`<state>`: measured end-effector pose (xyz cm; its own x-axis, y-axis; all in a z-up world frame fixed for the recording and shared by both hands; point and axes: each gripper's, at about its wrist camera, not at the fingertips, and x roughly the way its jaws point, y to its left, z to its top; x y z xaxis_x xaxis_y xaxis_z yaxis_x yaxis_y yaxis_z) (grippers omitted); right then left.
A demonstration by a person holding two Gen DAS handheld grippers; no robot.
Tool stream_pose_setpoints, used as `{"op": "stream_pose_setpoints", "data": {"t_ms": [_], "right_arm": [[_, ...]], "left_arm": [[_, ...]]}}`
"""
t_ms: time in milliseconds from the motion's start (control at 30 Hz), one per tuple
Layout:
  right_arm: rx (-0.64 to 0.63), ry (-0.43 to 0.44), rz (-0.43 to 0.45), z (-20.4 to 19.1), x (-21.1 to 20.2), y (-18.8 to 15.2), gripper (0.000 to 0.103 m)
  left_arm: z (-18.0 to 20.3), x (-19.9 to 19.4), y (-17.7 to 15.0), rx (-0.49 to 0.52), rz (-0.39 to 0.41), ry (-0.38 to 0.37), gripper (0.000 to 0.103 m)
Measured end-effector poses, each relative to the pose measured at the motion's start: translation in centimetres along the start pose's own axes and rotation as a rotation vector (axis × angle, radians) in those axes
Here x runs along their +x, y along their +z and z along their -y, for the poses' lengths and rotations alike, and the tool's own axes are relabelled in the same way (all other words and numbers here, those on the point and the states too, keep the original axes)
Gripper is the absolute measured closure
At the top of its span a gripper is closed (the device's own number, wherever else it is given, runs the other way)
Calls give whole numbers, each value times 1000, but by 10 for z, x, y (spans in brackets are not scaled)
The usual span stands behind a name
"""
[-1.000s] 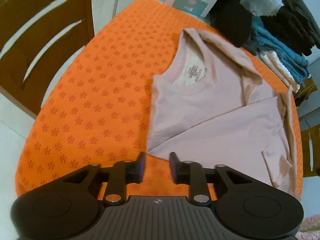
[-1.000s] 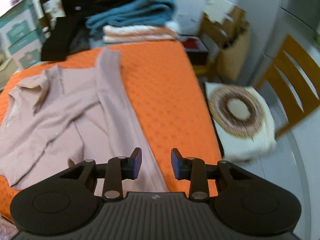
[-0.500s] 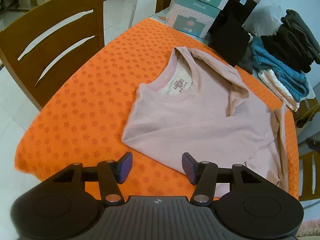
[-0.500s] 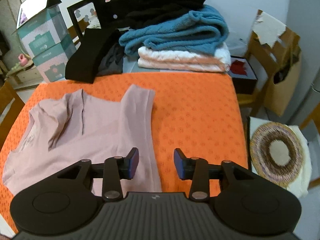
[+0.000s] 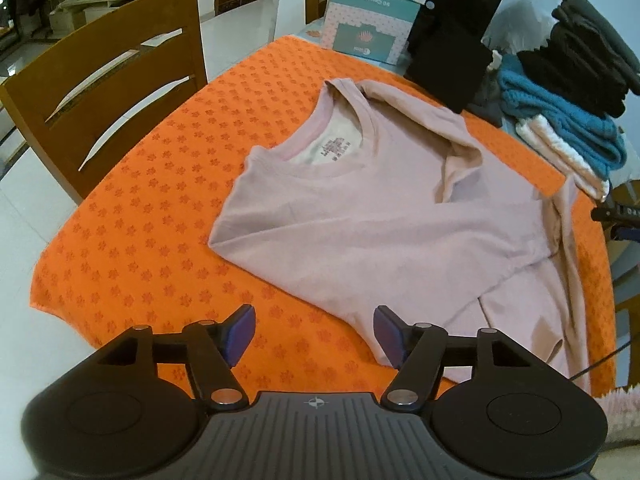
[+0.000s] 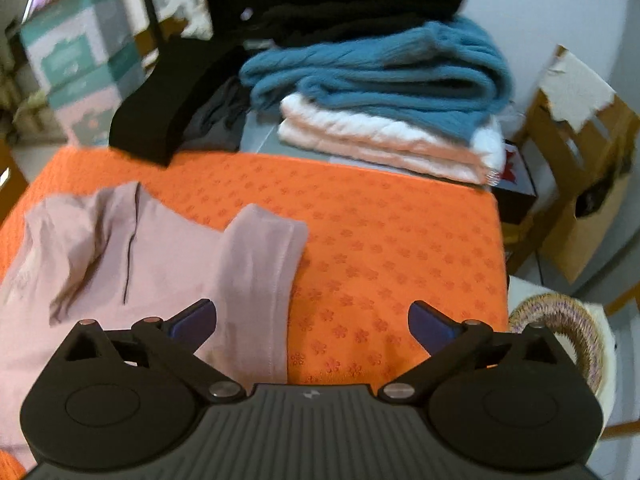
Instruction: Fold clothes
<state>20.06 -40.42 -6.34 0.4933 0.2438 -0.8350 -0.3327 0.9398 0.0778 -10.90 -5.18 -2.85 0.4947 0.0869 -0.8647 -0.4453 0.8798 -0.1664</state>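
A pale pink long-sleeved shirt (image 5: 372,216) lies on the orange patterned table cover (image 5: 152,208), its sides folded inward and its neck label facing up. My left gripper (image 5: 314,334) is open and empty, hovering above the table near the shirt's near folded edge. In the right wrist view the same shirt (image 6: 172,264) lies at the left, with a folded strip ending at a hem (image 6: 268,224). My right gripper (image 6: 312,322) is wide open and empty above the shirt's edge and the orange cover (image 6: 392,248).
A stack of folded clothes (image 6: 392,92), black, blue and white, stands at the table's far end, also in the left wrist view (image 5: 568,108). Teal boxes (image 5: 372,20) and a black folded item (image 5: 448,68) sit behind the shirt. A wooden chair (image 5: 100,92) stands left; a cardboard box (image 6: 588,184) and cushioned seat (image 6: 560,340) right.
Both grippers opened wider and pulled back from the shirt. The left view rose and tilted up; the right view swung toward the clothes stack.
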Motion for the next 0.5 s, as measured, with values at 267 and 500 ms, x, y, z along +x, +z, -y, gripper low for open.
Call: {"op": "stream_pose_setpoints", "data": {"t_ms": [267,500], "right_arm": [[11,103,-6,22,16,-3,0],[9,182,14,44,23,6,25]], "left_arm": [[23,22,-4,77,-38,-34,33],[59,56,-5,211,-35,-88,55]]}}
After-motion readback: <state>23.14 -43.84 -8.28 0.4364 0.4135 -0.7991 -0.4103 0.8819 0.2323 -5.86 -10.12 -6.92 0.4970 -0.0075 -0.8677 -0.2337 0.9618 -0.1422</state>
